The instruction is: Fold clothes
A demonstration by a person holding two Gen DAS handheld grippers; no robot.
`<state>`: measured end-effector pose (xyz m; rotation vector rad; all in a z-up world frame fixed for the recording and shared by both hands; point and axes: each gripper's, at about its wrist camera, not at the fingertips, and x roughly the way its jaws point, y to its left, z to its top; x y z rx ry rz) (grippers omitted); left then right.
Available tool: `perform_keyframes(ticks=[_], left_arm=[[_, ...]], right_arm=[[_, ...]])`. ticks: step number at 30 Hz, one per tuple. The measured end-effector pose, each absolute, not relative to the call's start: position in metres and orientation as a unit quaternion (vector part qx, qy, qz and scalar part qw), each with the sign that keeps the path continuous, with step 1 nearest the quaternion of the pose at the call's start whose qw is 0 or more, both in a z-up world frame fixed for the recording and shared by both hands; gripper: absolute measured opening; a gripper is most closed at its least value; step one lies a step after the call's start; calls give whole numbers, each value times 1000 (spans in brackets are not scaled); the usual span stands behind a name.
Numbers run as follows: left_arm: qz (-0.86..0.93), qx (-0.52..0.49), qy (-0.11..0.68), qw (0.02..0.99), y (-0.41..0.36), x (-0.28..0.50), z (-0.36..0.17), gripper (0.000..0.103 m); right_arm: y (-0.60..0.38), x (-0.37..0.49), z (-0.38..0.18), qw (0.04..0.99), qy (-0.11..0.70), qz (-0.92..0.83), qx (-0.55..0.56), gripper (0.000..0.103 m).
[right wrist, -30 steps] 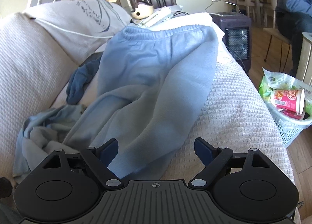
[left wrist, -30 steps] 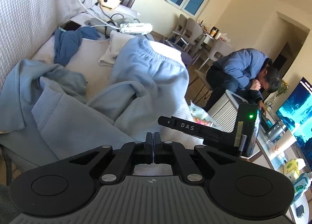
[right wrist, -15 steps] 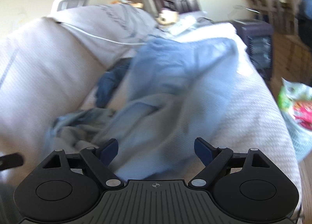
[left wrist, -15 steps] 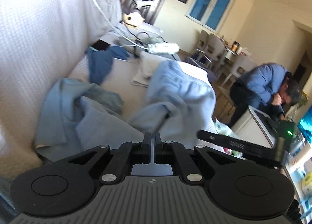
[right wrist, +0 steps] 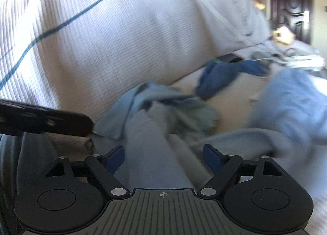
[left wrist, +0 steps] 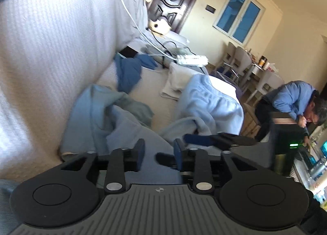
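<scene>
Release: your left gripper, clamped on the light-blue sweatpants a second ago, now stands narrowly parted, empty. Sweatpants lie rumpled, unfolded, mid-frame on the sofa. Your right gripper gapes wide over a pant leg, holding nothing.

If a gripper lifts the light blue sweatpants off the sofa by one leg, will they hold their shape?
Probably not. The light blue sweatpants lie draped in soft folds over the sofa, so they would likely sag and trail. The thick-looking fleece suggests some weight, and pushing would probably bunch them up.

Left hand-held gripper parted over light blue trousers, sofa
</scene>
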<state>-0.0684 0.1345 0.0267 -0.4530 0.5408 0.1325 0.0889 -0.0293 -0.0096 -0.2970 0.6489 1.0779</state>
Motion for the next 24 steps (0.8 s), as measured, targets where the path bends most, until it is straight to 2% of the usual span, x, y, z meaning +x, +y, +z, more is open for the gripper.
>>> perform_keyframes(ticks=[1,3,5,7,8,12,20,24], left_arm=[[68,-221,264,936,136,-71,27,32],[69,-223,265,935,138,-75,28,32],[68,-229,263,935,140,-77,29,32],[67,-228,259,936,142,-80,31,33],[67,-226,256,937,142,-81,33,34],[68,-221,242,942,142,-83,38,37],[48,-214,231,948,123,-76,47,39],[5,-187,229,955,99,-70,55,44]], right_arm=[[-27,88,-13,797,305,503,-141,73],[-21,85,-19,794,310,503,-145,38],[-16,83,-25,790,315,504,-149,21],[-11,80,-31,787,320,504,-153,14],[-17,77,-27,785,323,508,-146,8],[-85,55,25,783,327,520,-97,5],[-219,9,163,850,262,455,-39,5],[-254,-14,194,869,244,428,-41,5]])
